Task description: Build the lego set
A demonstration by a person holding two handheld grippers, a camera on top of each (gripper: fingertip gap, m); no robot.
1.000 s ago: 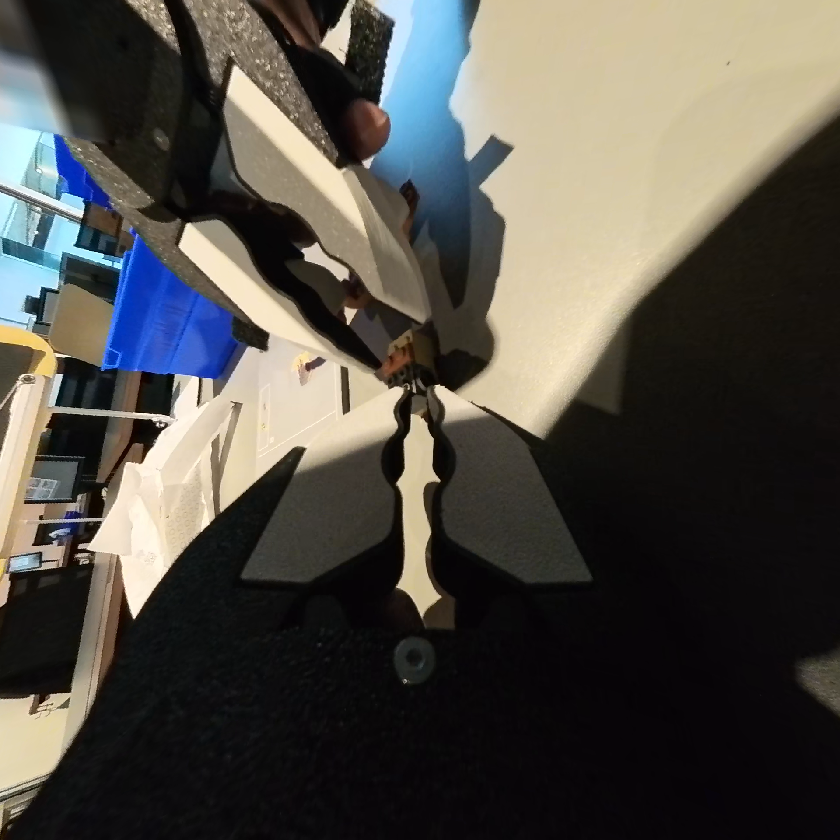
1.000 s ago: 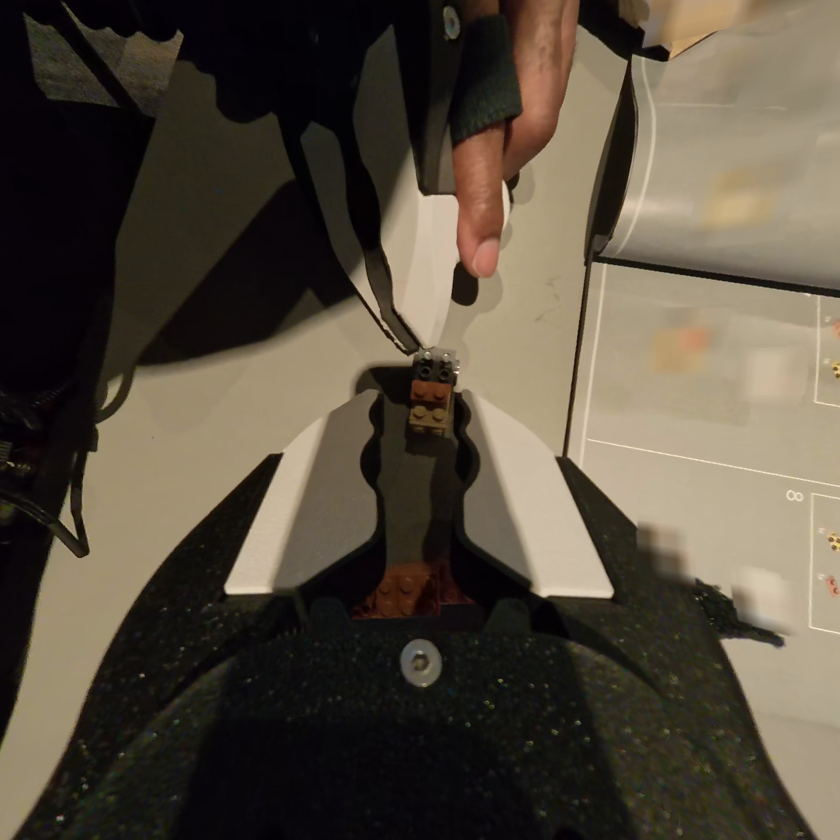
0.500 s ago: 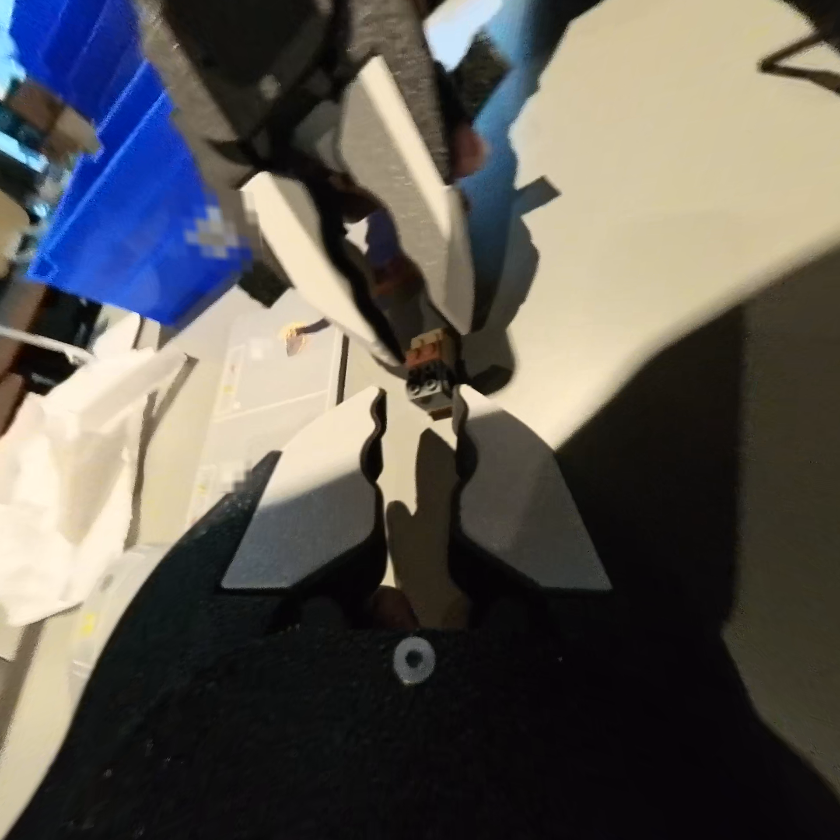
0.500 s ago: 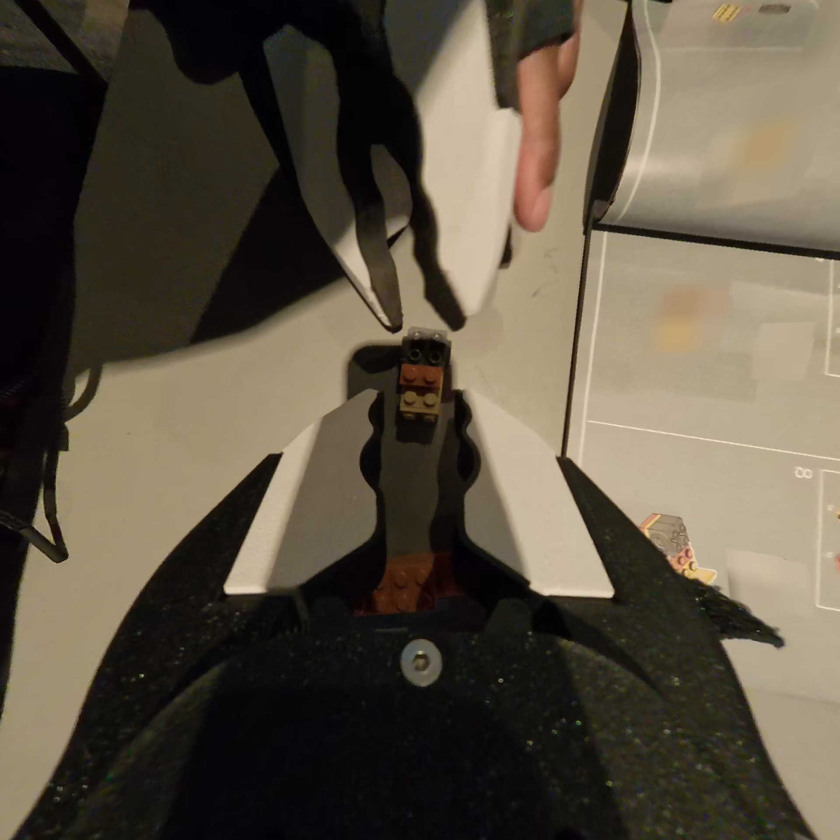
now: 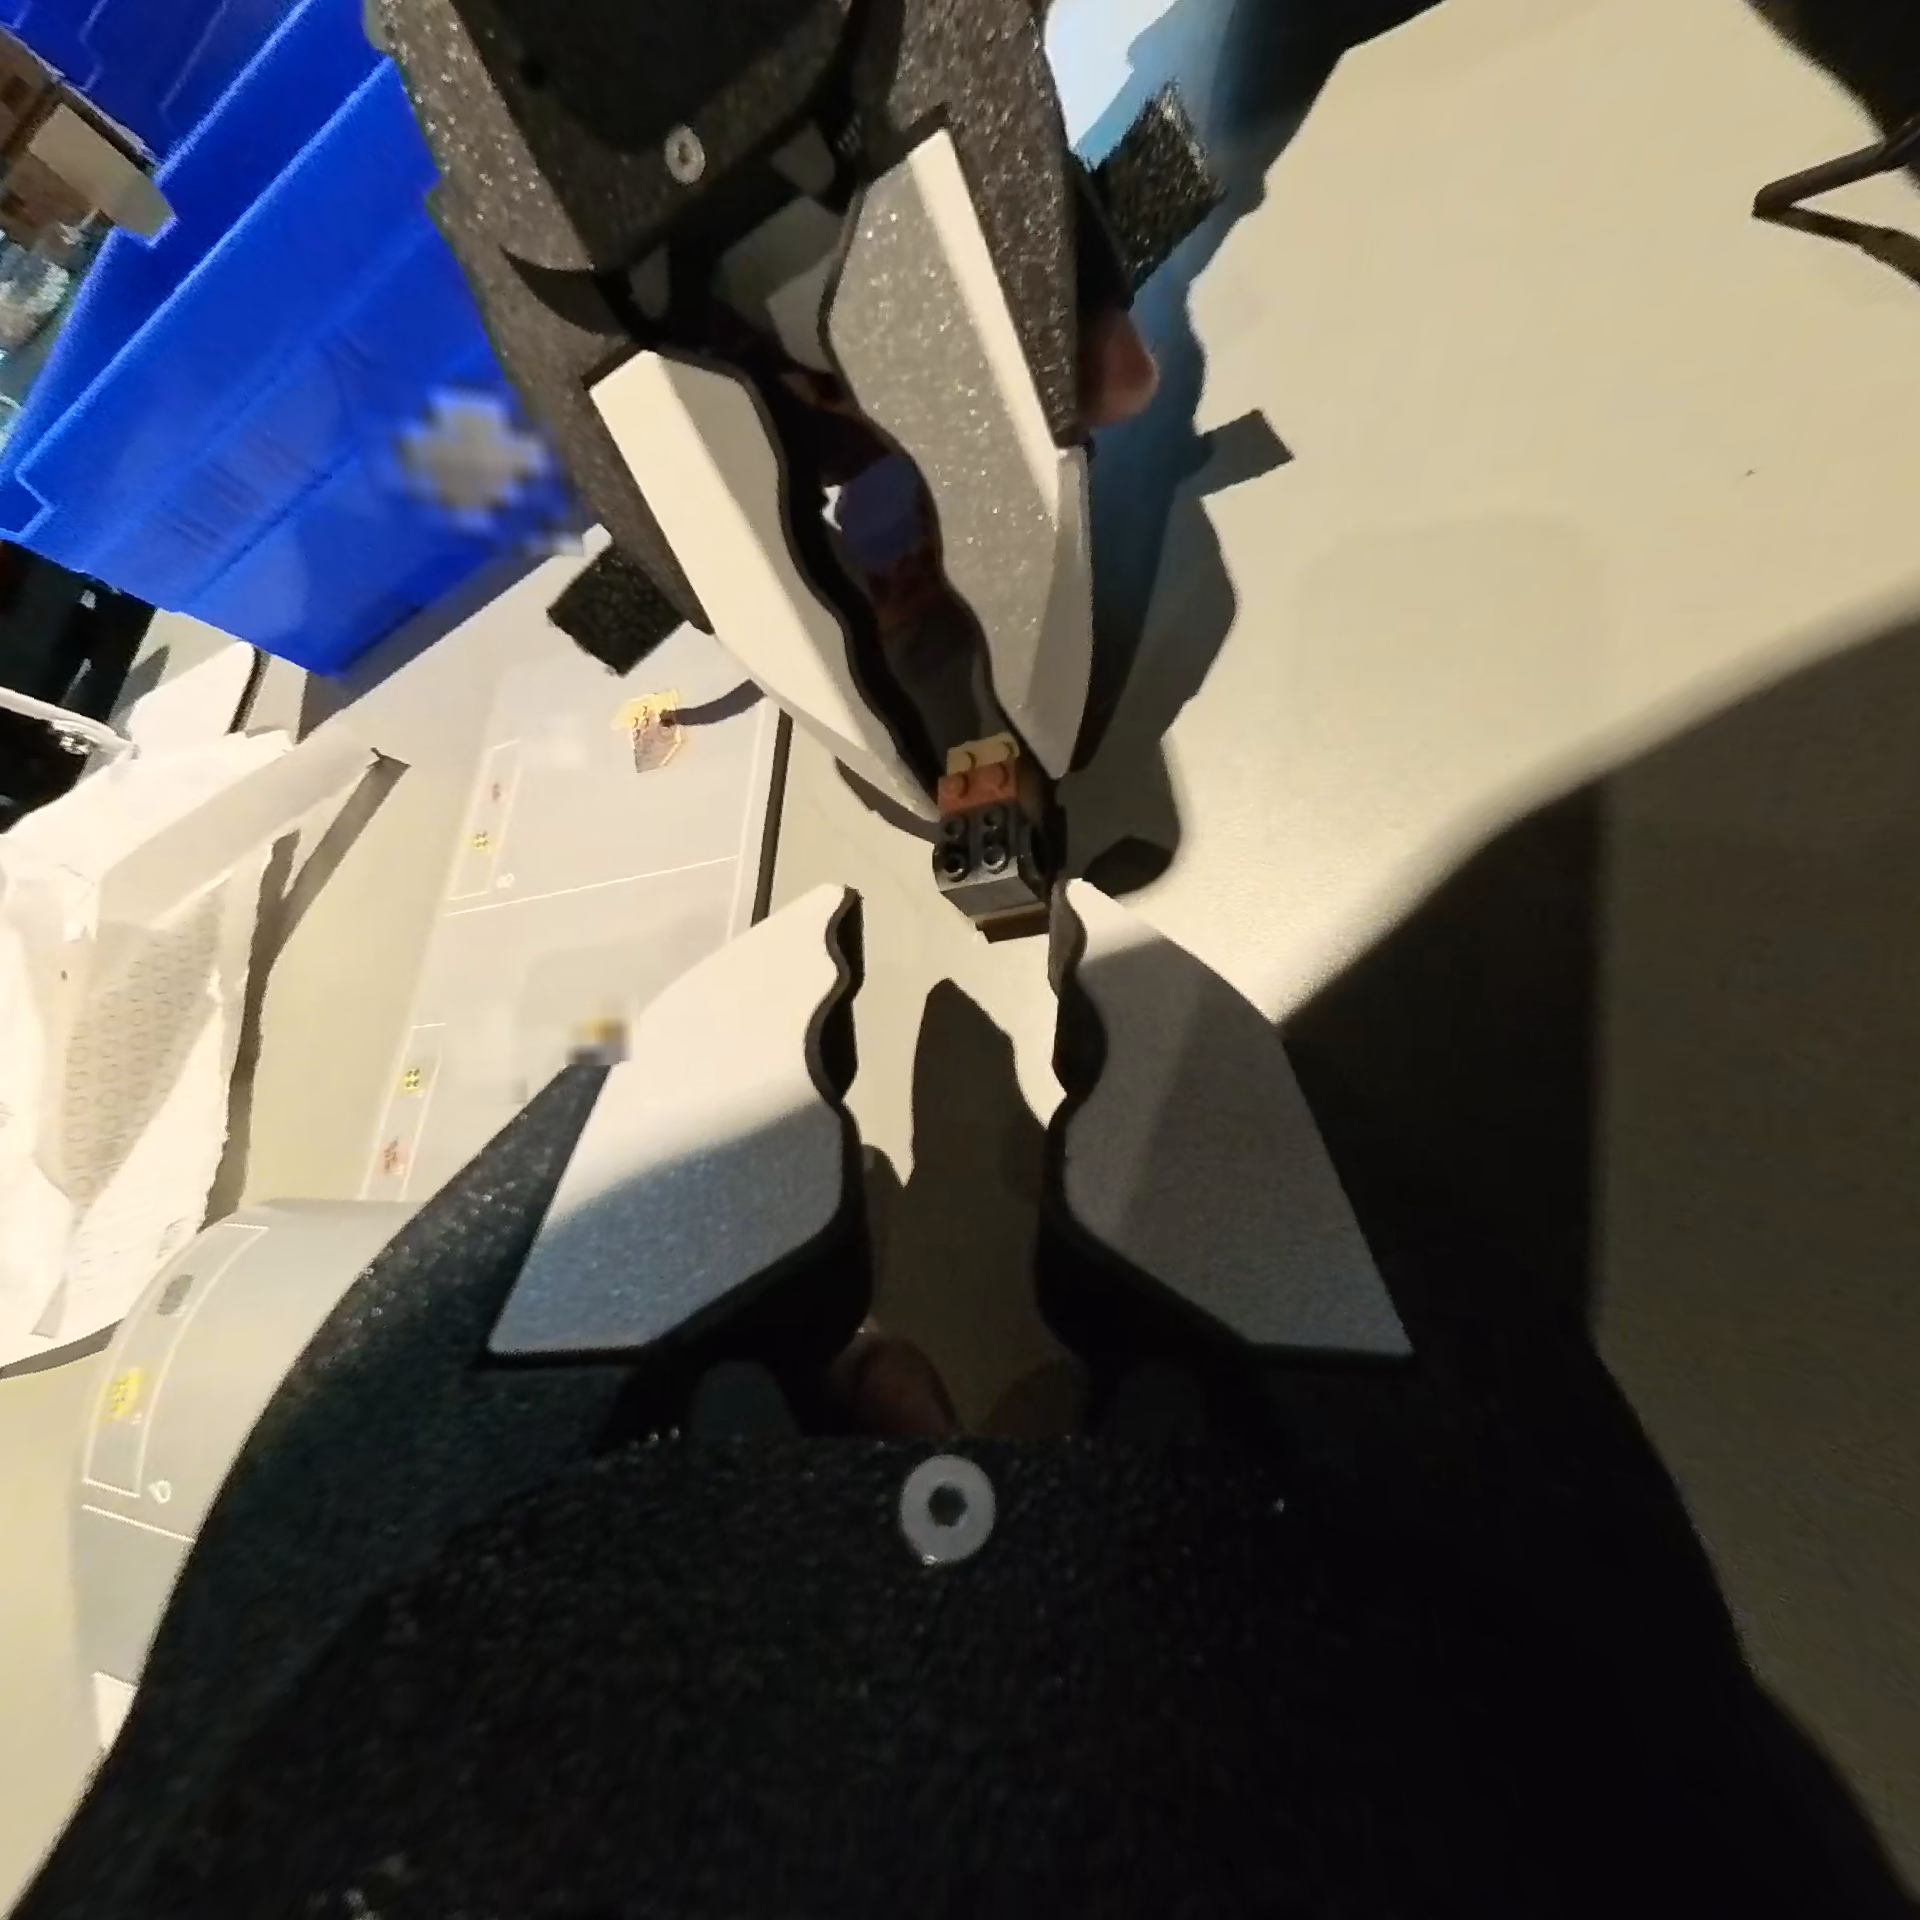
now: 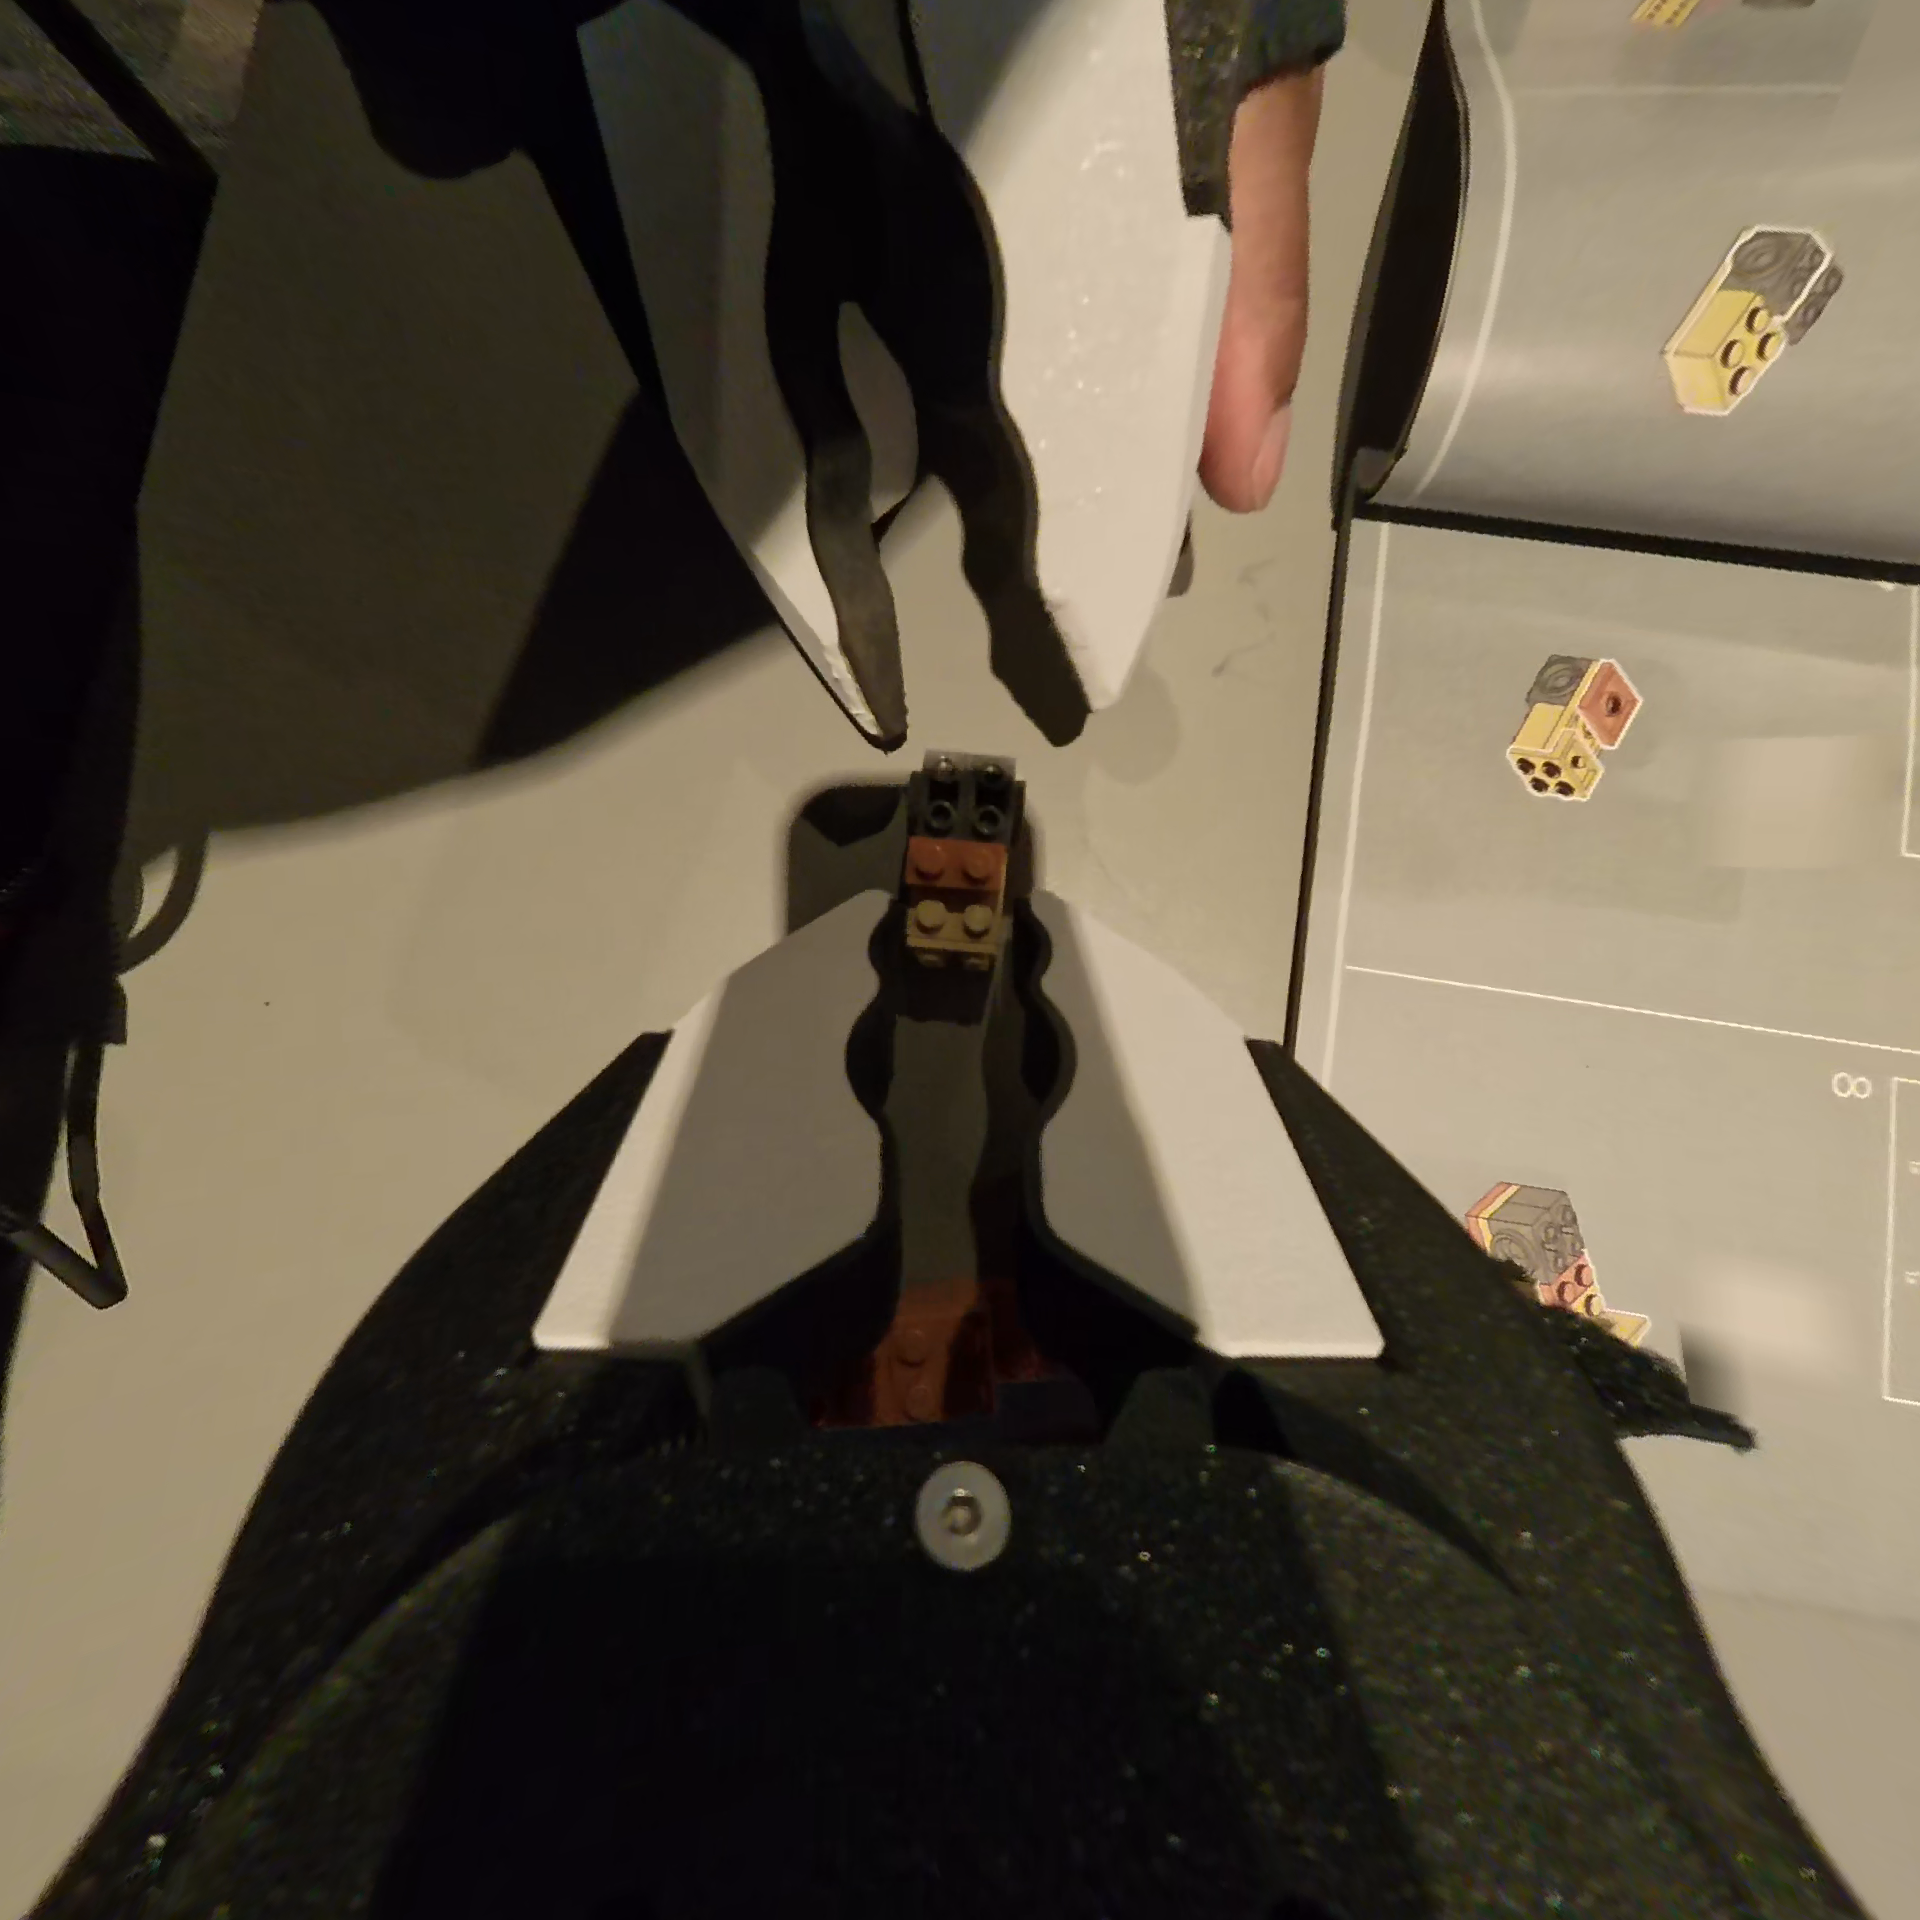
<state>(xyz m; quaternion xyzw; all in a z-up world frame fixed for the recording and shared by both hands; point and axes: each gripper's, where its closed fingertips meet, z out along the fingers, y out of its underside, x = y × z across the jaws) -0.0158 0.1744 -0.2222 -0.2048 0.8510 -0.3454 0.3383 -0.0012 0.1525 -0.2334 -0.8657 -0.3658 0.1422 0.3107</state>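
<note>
A small lego stack (image 6: 958, 862) of a tan, a brown and a black brick is held above the grey table. My right gripper (image 6: 956, 935) is shut on its tan end, with the black end sticking out forward. My left gripper (image 6: 971, 732) faces it from the far side, open and empty, its tips a short gap from the black end. In the left wrist view my left gripper (image 5: 956, 904) is open just below the stack (image 5: 987, 831), which the right gripper (image 5: 992, 790) holds from above. A brown studded piece (image 6: 925, 1361) shows deep between the right fingers.
An open instruction booklet (image 6: 1610, 779) lies on the table to the right; it also shows in the left wrist view (image 5: 603, 810). Blue bins (image 5: 260, 416) and crumpled white paper (image 5: 125, 987) are at the left. A person's finger (image 6: 1247, 416) rests by the left gripper. A black cable (image 6: 73, 1143) lies at the left edge.
My left gripper has opened, let go of the stack's black end and drawn back a little. My right gripper still holds the stack in the same place.
</note>
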